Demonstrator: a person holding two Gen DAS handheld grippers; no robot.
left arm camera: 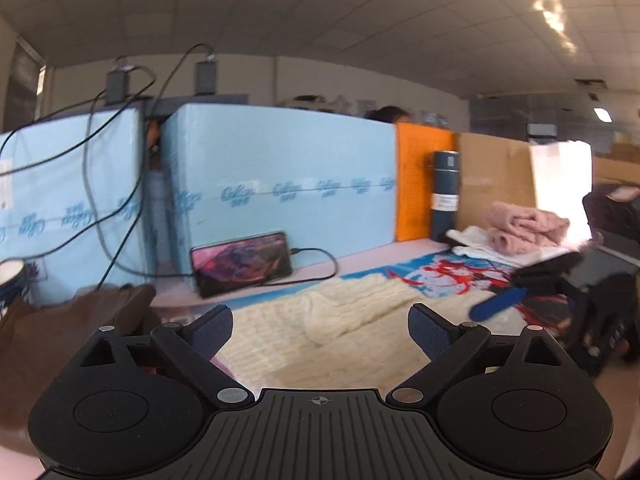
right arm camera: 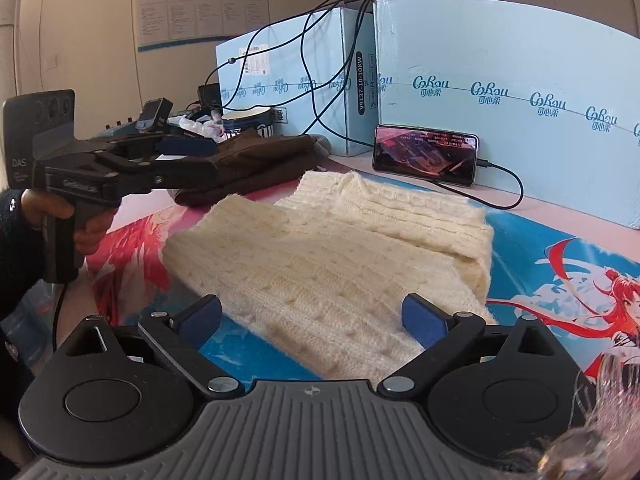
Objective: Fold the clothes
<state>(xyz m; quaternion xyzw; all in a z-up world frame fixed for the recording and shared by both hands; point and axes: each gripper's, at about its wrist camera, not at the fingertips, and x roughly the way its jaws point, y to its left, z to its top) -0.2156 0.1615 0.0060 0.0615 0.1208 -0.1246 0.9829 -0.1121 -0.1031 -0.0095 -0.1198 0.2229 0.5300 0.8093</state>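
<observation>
Phone (right arm camera: 426, 155) behind sweater (right arm camera: 340, 256)

The cream sweater (right arm camera: 332, 264) is cable-knit, lying on a blue mat (right arm camera: 560, 276) printed with red-and-white anime figures, and the brown garment (right arm camera: 256, 164) beside it is plain dark brown. Both the left gripper (left arm camera: 320, 330) and the right gripper (right arm camera: 312, 320) are black with blue finger pads, and the boxes (left arm camera: 280, 176) behind are pale blue with a row of darker blue logos. An orange panel (left arm camera: 420, 184), a dark blue-grey flask (left arm camera: 445, 196), and folded pink towels (left arm camera: 524, 226) on white cloth (left arm camera: 480, 246) complete the colours.
</observation>
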